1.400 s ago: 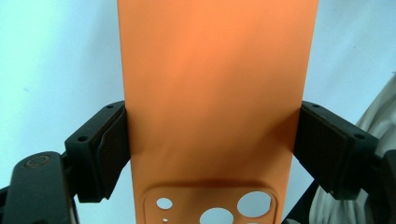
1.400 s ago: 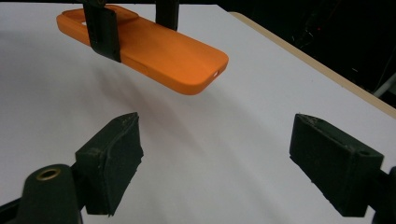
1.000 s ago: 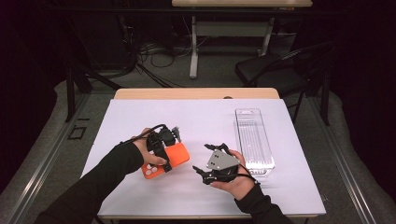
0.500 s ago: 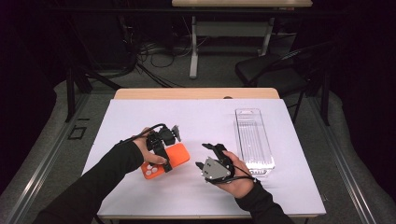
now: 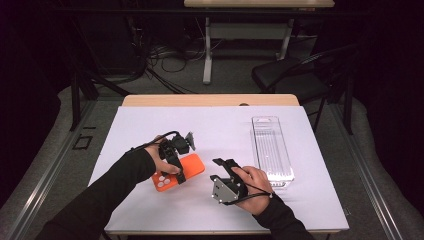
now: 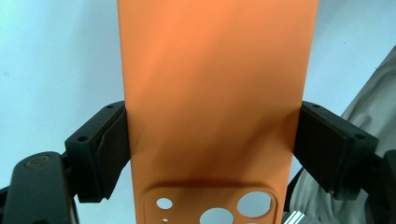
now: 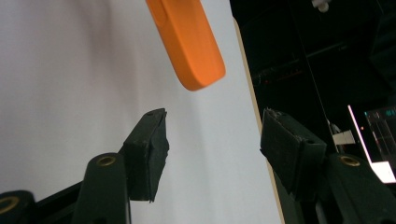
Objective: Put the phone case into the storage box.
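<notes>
An orange phone case (image 5: 187,169) with camera cut-outs lies low over the white table, left of centre. My left gripper (image 5: 175,167) is shut on it. In the left gripper view its two black jaws press the long edges of the case (image 6: 210,70), with the left gripper (image 6: 210,149) just above the cut-outs. My right gripper (image 5: 220,171) stands open a little to the right of the case, apart from it. In the right gripper view the right gripper (image 7: 212,140) has nothing between its jaws, and one rounded end of the case (image 7: 187,37) hangs ahead of them.
A long clear plastic tray (image 5: 271,150) lies on the right half of the white table cover (image 5: 220,125). Behind the table stand a black chair (image 5: 295,75) and a desk frame with cables on the floor.
My right gripper has shifted slightly left and toward the table's near edge, turning a little. The left gripper and the case have stayed in place.
</notes>
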### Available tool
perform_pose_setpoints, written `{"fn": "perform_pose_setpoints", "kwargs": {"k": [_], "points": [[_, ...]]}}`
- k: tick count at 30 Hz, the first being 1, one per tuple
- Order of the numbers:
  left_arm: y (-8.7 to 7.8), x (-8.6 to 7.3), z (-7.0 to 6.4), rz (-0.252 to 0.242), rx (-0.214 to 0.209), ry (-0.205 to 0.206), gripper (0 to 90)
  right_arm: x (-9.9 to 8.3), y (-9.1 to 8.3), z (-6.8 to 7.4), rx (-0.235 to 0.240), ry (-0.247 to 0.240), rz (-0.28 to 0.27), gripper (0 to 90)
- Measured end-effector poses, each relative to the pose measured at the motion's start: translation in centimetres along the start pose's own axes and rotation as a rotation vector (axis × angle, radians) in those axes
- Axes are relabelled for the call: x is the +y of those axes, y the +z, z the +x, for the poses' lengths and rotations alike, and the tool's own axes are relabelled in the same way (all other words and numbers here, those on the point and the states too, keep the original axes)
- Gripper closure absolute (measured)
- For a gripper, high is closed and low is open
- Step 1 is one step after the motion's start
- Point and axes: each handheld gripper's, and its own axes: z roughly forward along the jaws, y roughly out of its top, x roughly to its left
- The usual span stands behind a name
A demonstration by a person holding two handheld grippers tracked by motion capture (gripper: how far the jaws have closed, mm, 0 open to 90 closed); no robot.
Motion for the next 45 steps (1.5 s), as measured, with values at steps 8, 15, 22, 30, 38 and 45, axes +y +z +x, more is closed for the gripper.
{"fn": "perform_pose_setpoints", "kwargs": {"k": [8, 15, 22, 30, 38, 45], "points": [[0.2, 1.0, -0.4, 0.006, -0.029, 0.013, 16.3, 0.3, 0.4, 0.8, 0.009, -0.060, 0.011, 42.6], [0.4, 1.9, -0.8, 0.012, -0.044, 0.026, 16.3, 0.6, 0.7, 1.4, -0.012, -0.127, 0.025, 45.8], [0.5, 2.6, -1.3, 0.016, -0.055, 0.041, 16.3, 0.8, 0.7, 2.0, -0.020, -0.169, 0.024, 48.9], [0.7, 3.2, -1.8, 0.022, -0.061, 0.057, 16.3, 1.1, 0.9, 2.3, -0.047, -0.234, 0.028, 53.6], [0.7, 3.4, -1.9, 0.023, -0.064, 0.055, 16.3, 1.1, 0.9, 2.6, -0.074, -0.263, 0.030, 62.6], [0.8, 3.5, -2.1, 0.030, -0.073, 0.058, 16.3, 1.1, 0.9, 2.7, -0.068, -0.283, 0.039, 66.5]]}}
